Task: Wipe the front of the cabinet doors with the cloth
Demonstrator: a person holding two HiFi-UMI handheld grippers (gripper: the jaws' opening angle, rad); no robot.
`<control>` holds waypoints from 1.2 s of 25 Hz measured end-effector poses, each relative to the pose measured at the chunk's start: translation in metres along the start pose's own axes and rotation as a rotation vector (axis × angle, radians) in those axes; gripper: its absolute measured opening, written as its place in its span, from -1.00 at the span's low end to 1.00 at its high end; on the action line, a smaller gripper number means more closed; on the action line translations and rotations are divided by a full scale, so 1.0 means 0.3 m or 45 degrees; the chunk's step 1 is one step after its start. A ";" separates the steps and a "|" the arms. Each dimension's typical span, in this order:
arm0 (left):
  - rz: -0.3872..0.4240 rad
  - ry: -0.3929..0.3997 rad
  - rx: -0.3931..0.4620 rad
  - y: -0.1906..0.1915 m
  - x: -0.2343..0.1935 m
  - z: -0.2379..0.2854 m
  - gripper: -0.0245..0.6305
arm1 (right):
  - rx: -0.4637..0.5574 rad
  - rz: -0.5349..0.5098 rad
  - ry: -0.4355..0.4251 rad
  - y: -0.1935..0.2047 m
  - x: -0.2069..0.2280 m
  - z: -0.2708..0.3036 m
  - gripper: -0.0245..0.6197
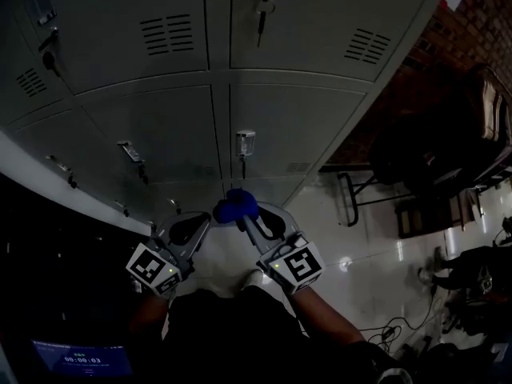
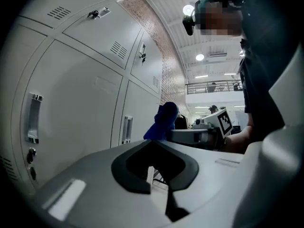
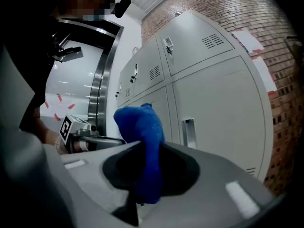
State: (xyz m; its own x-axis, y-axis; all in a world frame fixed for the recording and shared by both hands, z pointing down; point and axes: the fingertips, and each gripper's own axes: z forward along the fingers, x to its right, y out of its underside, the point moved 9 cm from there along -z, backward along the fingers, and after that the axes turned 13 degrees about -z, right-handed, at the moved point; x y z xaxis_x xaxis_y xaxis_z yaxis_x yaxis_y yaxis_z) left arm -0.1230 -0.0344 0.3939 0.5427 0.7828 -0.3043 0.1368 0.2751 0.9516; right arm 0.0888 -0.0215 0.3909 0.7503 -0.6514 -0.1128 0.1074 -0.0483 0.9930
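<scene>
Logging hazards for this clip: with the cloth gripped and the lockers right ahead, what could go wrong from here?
1. The cloth is bunched in the right gripper's jaws with most of it standing free; pressing on a door could drag it out.
2. Keys and handles stick out of the cabinet doors; the cloth may snag on them.
3. The left gripper, shut and empty, sits close beside and could bump it.

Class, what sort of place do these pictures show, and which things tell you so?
Probably a locker area in a large hall: stacked grey metal locker doors with vents and handles, a red brick wall, and a glossy pale floor.
</scene>
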 end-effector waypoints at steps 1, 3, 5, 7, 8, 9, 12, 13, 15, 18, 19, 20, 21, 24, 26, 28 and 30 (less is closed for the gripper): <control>0.002 -0.007 0.001 -0.007 -0.008 0.018 -0.93 | 0.006 -0.010 0.015 -0.013 0.032 0.012 -0.71; 0.009 -0.017 0.002 -0.021 -0.022 0.039 -0.92 | 0.029 -0.033 0.054 -0.050 0.088 0.037 -0.71; 0.015 -0.018 0.005 -0.029 -0.041 0.048 -0.92 | 0.067 -0.051 0.093 -0.101 0.139 0.069 -0.71; 0.015 -0.011 0.000 -0.032 -0.062 0.053 -0.92 | 0.108 -0.081 0.127 -0.157 0.186 0.110 -0.71; 0.015 -0.006 -0.002 -0.034 -0.073 0.051 -0.92 | 0.121 -0.104 0.140 -0.186 0.204 0.135 -0.71; 0.014 -0.002 -0.002 -0.038 -0.083 0.044 -0.92 | 0.131 -0.127 0.149 -0.216 0.215 0.162 -0.71; 0.010 0.001 0.002 -0.061 -0.102 0.002 -0.93 | 0.189 -0.174 0.159 -0.319 0.214 0.228 -0.71; 0.011 0.003 0.003 -0.068 -0.111 -0.004 -0.92 | 0.210 -0.190 0.169 -0.345 0.219 0.246 -0.71; 0.010 0.009 0.004 -0.077 -0.133 0.003 -0.92 | 0.235 -0.214 0.210 -0.370 0.255 0.275 -0.71; 0.006 0.019 0.005 -0.081 -0.154 0.003 -0.92 | 0.240 -0.237 0.290 -0.378 0.316 0.294 -0.71; 0.007 0.023 0.004 -0.084 -0.159 -0.003 -0.92 | 0.242 -0.238 0.302 -0.384 0.326 0.298 -0.71; 0.007 0.024 0.003 -0.086 -0.164 -0.009 -0.92 | 0.244 -0.240 0.307 -0.391 0.330 0.302 -0.71; 0.006 0.024 0.003 -0.088 -0.168 -0.015 -0.92 | 0.246 -0.248 0.313 -0.395 0.330 0.302 -0.71; 0.000 0.023 0.009 -0.089 -0.180 -0.021 -0.92 | 0.245 -0.275 0.351 -0.401 0.343 0.281 -0.71; -0.002 0.031 0.008 -0.088 -0.187 -0.015 -0.92 | 0.236 -0.281 0.392 -0.406 0.372 0.248 -0.71; -0.004 0.044 0.004 -0.087 -0.189 -0.004 -0.93 | 0.222 -0.287 0.447 -0.409 0.415 0.202 -0.71; -0.005 0.057 -0.001 -0.085 -0.187 0.010 -0.92 | 0.208 -0.283 0.511 -0.409 0.464 0.146 -0.71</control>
State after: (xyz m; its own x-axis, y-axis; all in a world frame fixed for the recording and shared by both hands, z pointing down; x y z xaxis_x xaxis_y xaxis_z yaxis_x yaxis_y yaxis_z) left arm -0.1542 -0.0870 0.3868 0.5047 0.8057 -0.3100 0.1381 0.2791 0.9503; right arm 0.1515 -0.1395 0.2550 0.9166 -0.2699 -0.2949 0.2138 -0.2924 0.9321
